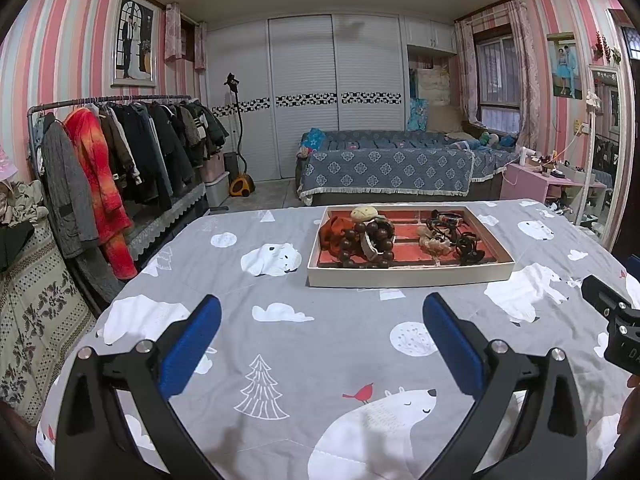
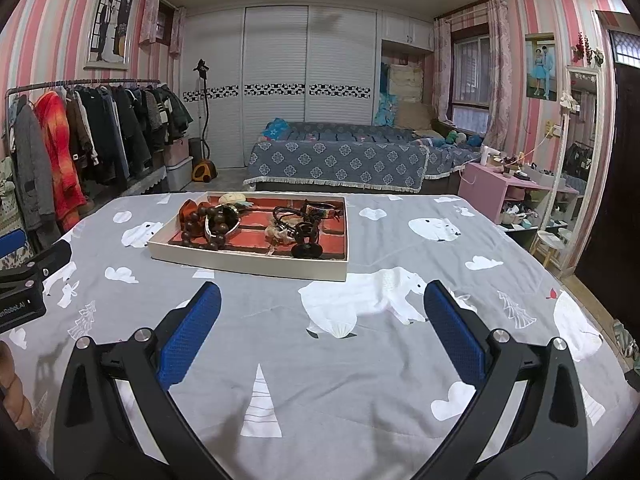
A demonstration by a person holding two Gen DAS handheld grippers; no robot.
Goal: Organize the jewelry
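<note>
both grippers — left gripper (image 1: 322,336) and right gripper (image 2: 322,334) — hover with fingers spread wide, holding nothing. the jewelry lies tangled in the tray (image 1: 408,274) ahead on the bedspread (image 1: 304,336); better to approach slowly and pick one piece, like the dark bead bracelet (image 1: 366,242), from its free edge.

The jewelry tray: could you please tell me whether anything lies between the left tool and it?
Nothing visible does. Between the open left tool and the jewelry tray there is only bare polar-bear bedsheet. The right tool, also open, has an equally clear stretch ahead.
</note>
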